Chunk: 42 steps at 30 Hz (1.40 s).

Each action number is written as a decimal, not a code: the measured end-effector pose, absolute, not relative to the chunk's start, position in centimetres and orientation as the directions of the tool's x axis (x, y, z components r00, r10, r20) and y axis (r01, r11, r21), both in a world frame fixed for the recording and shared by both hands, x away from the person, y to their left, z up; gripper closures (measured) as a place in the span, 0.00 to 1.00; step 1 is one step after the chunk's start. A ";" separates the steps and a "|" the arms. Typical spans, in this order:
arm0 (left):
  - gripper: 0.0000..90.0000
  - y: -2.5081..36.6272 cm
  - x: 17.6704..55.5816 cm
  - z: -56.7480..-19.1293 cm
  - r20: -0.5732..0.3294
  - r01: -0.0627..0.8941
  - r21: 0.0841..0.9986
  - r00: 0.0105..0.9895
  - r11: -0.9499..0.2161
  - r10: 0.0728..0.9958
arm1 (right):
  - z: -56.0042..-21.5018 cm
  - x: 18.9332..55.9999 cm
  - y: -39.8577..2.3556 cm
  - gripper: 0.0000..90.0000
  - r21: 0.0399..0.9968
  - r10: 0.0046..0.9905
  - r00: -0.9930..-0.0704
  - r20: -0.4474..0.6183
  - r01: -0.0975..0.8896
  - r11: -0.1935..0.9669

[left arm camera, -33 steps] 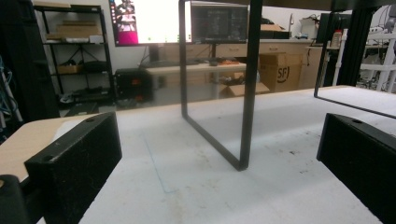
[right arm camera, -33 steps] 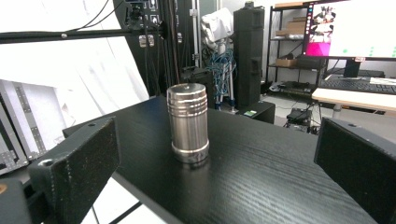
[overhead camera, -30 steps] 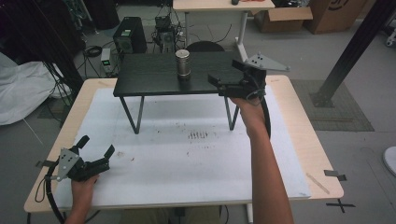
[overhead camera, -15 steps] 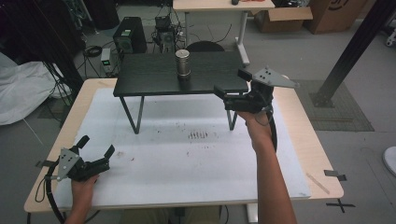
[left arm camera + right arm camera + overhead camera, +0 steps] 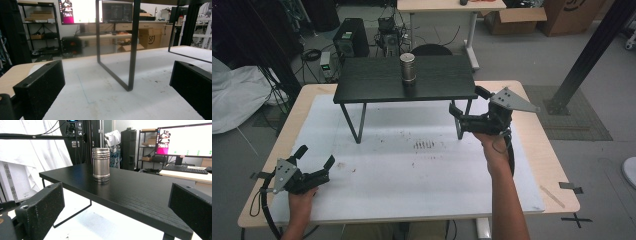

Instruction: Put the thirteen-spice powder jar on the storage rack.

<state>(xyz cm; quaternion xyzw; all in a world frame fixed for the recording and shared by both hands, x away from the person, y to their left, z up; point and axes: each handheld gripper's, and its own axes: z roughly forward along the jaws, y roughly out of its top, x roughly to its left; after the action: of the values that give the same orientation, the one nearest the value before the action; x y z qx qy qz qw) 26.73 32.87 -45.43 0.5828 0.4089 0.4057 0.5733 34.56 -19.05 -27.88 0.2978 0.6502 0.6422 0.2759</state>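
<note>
The right hand-held gripper (image 5: 468,106) hangs in the air by the front right corner of the little black shelf (image 5: 377,82), jaws spread wide with nothing between them. It points toward the metal canister (image 5: 408,67) but it's well apart from it. The grey three-cornered plate (image 5: 512,100) sits on top of it, and the person's forearm (image 5: 504,195) runs up from the bottom edge of the high view.

The canister stands upright on top of the shelf, near the back edge and a bit right of centre. In the right gripper view it's the ribbed steel cylinder (image 5: 101,164) straight ahead between the two black jaws, sitting on the dark wood-grain top (image 5: 140,195).

The left hand-held gripper (image 5: 314,162) is way down at the near left corner of the desk (image 5: 532,145), low over the white mat (image 5: 427,170), also wide open and holding nothing. Its own view looks along the mat at one of the shelf's thin black metal legs (image 5: 131,50), which stands on the mat between the jaws but farther off.

There's a patch of dark smudges (image 5: 424,145) on the mat roughly in the middle, in front of the shelf.
</note>
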 end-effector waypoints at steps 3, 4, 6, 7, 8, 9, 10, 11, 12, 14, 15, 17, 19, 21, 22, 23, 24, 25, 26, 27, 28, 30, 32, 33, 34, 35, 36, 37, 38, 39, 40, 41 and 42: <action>0.00 32.9 26.7 -45.4 0.005 0.012 1.000 0.336 -0.009 0.942 | -28.3 34.2 -19.3 0.00 1.000 0.746 -0.666 0.022 0.026 -0.006; 0.00 32.8 26.7 -45.4 0.005 0.012 1.000 0.336 -0.010 0.942 | -28.4 34.1 -19.4 0.00 1.000 0.747 -0.665 0.021 0.023 -0.007; 0.00 32.9 26.7 -45.4 0.005 0.011 1.000 0.337 -0.010 0.942 | -28.7 33.9 -19.6 0.00 1.000 0.750 -0.661 0.020 0.023 -0.007; 0.00 32.9 26.7 -45.4 0.005 0.011 1.000 0.336 -0.009 0.942 | -28.9 33.8 -19.7 0.00 1.000 0.751 -0.660 0.023 0.024 -0.009; 0.00 32.9 26.7 -45.4 0.004 0.011 1.000 0.336 -0.009 0.942 | -29.1 33.8 -19.8 0.00 1.000 0.753 -0.658 0.025 0.026 -0.010; 0.00 32.9 26.7 -45.4 0.005 0.012 1.000 0.336 -0.009 0.942 | -29.3 33.7 -19.9 0.00 1.000 0.755 -0.656 0.026 0.028 -0.009; 0.00 32.9 26.7 -45.4 0.005 0.011 1.000 0.336 -0.009 0.942 | -29.4 33.6 -20.0 0.00 1.000 0.756 -0.654 0.025 0.027 -0.009; 0.00 32.9 26.7 -45.4 0.005 0.011 1.000 0.336 -0.009 0.942 | -29.7 33.5 -20.2 0.00 1.000 0.759 -0.651 0.025 0.028 -0.008; 0.00 32.9 26.7 -45.4 0.005 0.012 1.000 0.336 -0.009 0.942 | -29.9 33.5 -20.3 0.00 1.000 0.761 -0.648 0.025 0.029 -0.008; 0.00 32.9 26.7 -45.4 0.004 0.012 1.000 0.336 -0.009 0.942 | -30.2 33.4 -20.5 0.00 1.000 0.765 -0.643 0.024 0.029 -0.007; 0.00 32.9 26.7 -45.4 0.004 0.012 1.000 0.336 -0.009 0.942 | -30.4 33.3 -20.6 0.00 0.999 0.767 -0.641 0.027 0.031 -0.009; 0.00 32.9 26.7 -45.4 0.005 0.011 1.000 0.336 -0.009 0.942 | -30.9 33.1 -20.8 0.00 1.000 0.771 -0.636 0.029 0.028 -0.015; 0.00 32.9 26.7 -45.4 0.005 0.011 1.000 0.336 -0.009 0.942 | -31.2 33.0 -21.0 0.00 1.000 0.772 -0.635 0.026 0.021 -0.016; 0.00 32.9 26.7 -45.4 0.006 0.011 1.000 0.336 -0.010 0.942 | -31.6 32.8 -21.1 0.00 1.000 0.775 -0.631 0.027 0.024 -0.015; 0.00 32.9 26.7 -45.4 0.006 0.011 1.000 0.336 -0.010 0.942 | -31.8 32.7 -21.2 0.00 1.000 0.777 -0.629 0.029 0.026 -0.016; 0.00 32.9 26.7 -45.4 0.006 0.011 1.000 0.336 -0.010 0.942 | -32.1 32.6 -21.3 0.00 1.000 0.778 -0.627 0.029 0.025 -0.016; 0.00 32.9 26.7 -45.4 0.006 0.011 1.000 0.336 -0.010 0.942 | -32.1 32.6 -21.3 0.00 1.000 0.778 -0.627 0.029 0.025 -0.016; 0.00 32.9 26.7 -45.4 0.006 0.011 1.000 0.336 -0.010 0.942 | -32.3 32.5 -21.3 0.00 1.000 0.779 -0.626 0.028 0.026 -0.015; 0.00 32.9 26.7 -45.4 0.006 0.011 1.000 0.336 -0.010 0.942 | -32.5 32.4 -21.4 0.00 0.999 0.781 -0.624 0.030 0.029 -0.015; 0.00 32.9 26.7 -45.4 0.006 0.011 1.000 0.336 -0.010 0.942 | -32.7 32.3 -21.5 0.00 0.999 0.782 -0.623 0.032 0.031 -0.017; 0.00 32.9 26.7 -45.4 0.006 0.011 1.000 0.336 -0.011 0.942 | -33.1 32.2 -21.7 0.00 0.999 0.785 -0.619 0.030 0.029 -0.015; 0.00 32.9 26.7 -45.4 0.006 0.011 1.000 0.336 -0.010 0.942 | -33.2 32.1 -21.8 0.00 0.999 0.786 -0.617 0.030 0.029 -0.015; 0.00 32.8 26.7 -45.4 0.007 0.011 1.000 0.336 -0.011 0.942 | -34.0 31.8 -22.1 0.00 0.999 0.792 -0.609 0.036 0.030 -0.023; 0.00 32.8 26.7 -45.4 0.007 0.012 1.000 0.336 -0.012 0.942 | -34.2 31.8 -22.1 0.00 0.999 0.793 -0.608 0.037 0.029 -0.025; 0.00 32.8 26.7 -45.4 0.007 0.012 1.000 0.337 -0.011 0.942 | -34.4 31.7 -22.2 0.00 0.999 0.795 -0.605 0.041 0.030 -0.029; 0.00 32.8 26.7 -45.4 0.007 0.011 1.000 0.336 -0.011 0.942 | -34.7 31.6 -22.3 0.00 0.999 0.797 -0.602 0.043 0.030 -0.032; 0.00 32.8 26.7 -45.4 0.007 0.011 1.000 0.336 -0.011 0.942 | -35.0 31.6 -22.4 0.00 0.999 0.800 -0.598 0.046 0.031 -0.034; 0.00 32.8 26.7 -45.4 0.007 0.011 1.000 0.336 -0.011 0.942 | -35.3 31.5 -22.5 0.00 0.999 0.802 -0.595 0.049 0.033 -0.036; 0.00 32.8 26.7 -45.4 0.007 0.011 1.000 0.337 -0.012 0.942 | -35.6 31.4 -22.6 0.00 0.999 0.805 -0.591 0.050 0.032 -0.039; 0.00 32.8 26.7 -45.4 0.007 0.011 1.000 0.336 -0.012 0.942 | -35.9 31.4 -22.6 0.00 0.999 0.808 -0.587 0.051 0.032 -0.041; 0.00 32.8 26.7 -45.4 0.007 0.011 1.000 0.336 -0.012 0.942 | -36.1 31.4 -22.7 0.00 0.999 0.811 -0.583 0.053 0.032 -0.042; 0.00 32.8 26.7 -45.4 0.007 0.011 1.000 0.337 -0.011 0.942 | -36.4 31.3 -22.8 0.00 0.998 0.814 -0.578 0.061 0.033 -0.051; 0.00 32.8 26.7 -45.4 0.007 0.011 1.000 0.337 -0.011 0.942 | -36.4 31.3 -22.8 0.00 0.998 0.814 -0.578 0.061 0.033 -0.051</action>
<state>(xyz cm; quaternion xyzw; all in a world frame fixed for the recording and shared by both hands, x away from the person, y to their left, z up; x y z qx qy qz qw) 26.72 32.84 -45.43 0.5835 0.4080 0.4066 0.5725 31.33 -22.80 -36.40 0.3429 0.6172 0.6388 0.3056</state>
